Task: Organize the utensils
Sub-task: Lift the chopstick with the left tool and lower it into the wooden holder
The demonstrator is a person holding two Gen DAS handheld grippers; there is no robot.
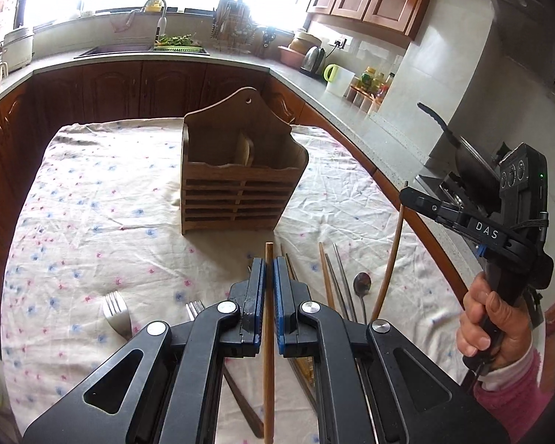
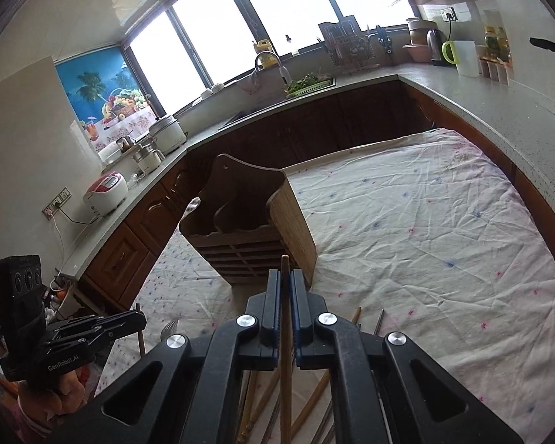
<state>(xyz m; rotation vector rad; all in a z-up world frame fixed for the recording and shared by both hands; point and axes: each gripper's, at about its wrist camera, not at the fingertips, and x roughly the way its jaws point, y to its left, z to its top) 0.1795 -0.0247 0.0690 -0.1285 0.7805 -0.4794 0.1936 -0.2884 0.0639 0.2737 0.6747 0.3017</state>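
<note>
Chopsticks are in both grippers. Nearest the left wrist camera, the left gripper [image 1: 268, 277] has its blue-padded jaws closed on a wooden chopstick [image 1: 268, 333] that runs straight up between them, its tip clear of the pads. In its own view the right gripper [image 2: 285, 288] is likewise clamped on a second wooden chopstick [image 2: 285, 351]; seen from the left camera, that tool is held by a hand [image 1: 494, 327] in a pink cuff, and its body reads "DAS" (the left tool, seen from the right camera, reads "GenRobot.AI"). Just beyond the left jaws, loose utensils lie on the floral cloth [image 1: 92, 203]: two forks [image 1: 116, 314] to the left, more chopsticks [image 1: 333, 281] and a spoon [image 1: 362, 285] to the right. Farther on, the slatted wooden utensil holder [image 1: 240, 177] stands upright on the cloth, a divider splitting it into compartments. Behind it run dark cabinets, a counter with a sink [image 1: 129, 50], a kettle [image 1: 312, 57] and bright windows.
</note>
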